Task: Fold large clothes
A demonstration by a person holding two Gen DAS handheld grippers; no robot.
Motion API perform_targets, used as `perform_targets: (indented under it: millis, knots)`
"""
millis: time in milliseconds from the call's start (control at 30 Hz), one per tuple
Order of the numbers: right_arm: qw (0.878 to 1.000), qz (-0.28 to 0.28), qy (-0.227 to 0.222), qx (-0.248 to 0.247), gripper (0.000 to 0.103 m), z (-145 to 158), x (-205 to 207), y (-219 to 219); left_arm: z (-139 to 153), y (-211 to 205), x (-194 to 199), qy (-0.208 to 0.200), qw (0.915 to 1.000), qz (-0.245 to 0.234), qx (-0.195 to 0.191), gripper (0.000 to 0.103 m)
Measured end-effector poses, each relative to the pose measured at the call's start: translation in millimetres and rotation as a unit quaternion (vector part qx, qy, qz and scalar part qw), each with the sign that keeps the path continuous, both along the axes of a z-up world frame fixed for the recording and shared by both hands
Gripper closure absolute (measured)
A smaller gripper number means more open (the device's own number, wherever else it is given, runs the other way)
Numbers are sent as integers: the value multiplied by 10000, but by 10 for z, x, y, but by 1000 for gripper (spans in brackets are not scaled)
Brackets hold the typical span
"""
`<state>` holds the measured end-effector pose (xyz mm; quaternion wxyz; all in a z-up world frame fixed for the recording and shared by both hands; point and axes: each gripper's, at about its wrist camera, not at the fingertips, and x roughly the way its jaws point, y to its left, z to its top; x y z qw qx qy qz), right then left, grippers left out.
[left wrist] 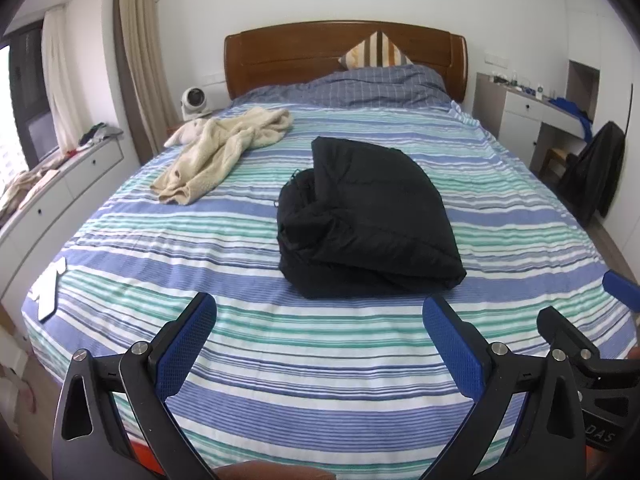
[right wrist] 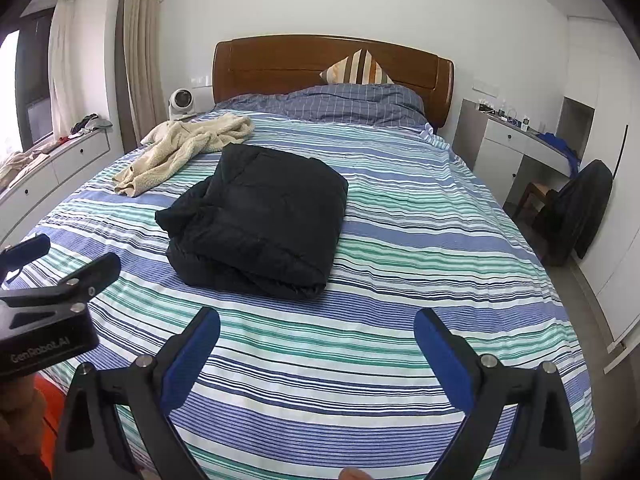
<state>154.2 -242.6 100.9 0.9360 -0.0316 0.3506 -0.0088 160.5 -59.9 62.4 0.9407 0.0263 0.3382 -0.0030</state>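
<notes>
A black padded jacket (left wrist: 368, 220) lies folded into a thick bundle in the middle of the striped bed (left wrist: 280, 360); it also shows in the right wrist view (right wrist: 260, 220). A cream fleece garment (left wrist: 224, 148) lies crumpled at the far left of the bed, also in the right wrist view (right wrist: 180, 148). My left gripper (left wrist: 320, 332) is open and empty above the near end of the bed, short of the jacket. My right gripper (right wrist: 316, 344) is open and empty beside it, also short of the jacket.
A wooden headboard (left wrist: 344, 52) with pillows (left wrist: 376, 56) stands at the far end. A white drawer unit (left wrist: 60, 192) runs along the left under the window. A desk (left wrist: 532, 120) and a chair with a dark garment (left wrist: 596, 168) stand at the right. White paper (left wrist: 50, 284) lies at the bed's left edge.
</notes>
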Motion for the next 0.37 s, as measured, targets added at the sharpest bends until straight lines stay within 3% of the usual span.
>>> perform_targets:
  millis: [233,367]
  knots:
    - [9999,-76,106,-44,4,-74,1,-45,-36,-29,-25,3,10000,-65,-56,0]
    - [9999,-99,115,-18,4,-91,-16,-77,5,-78,-87,-192,9997,-27,116,0]
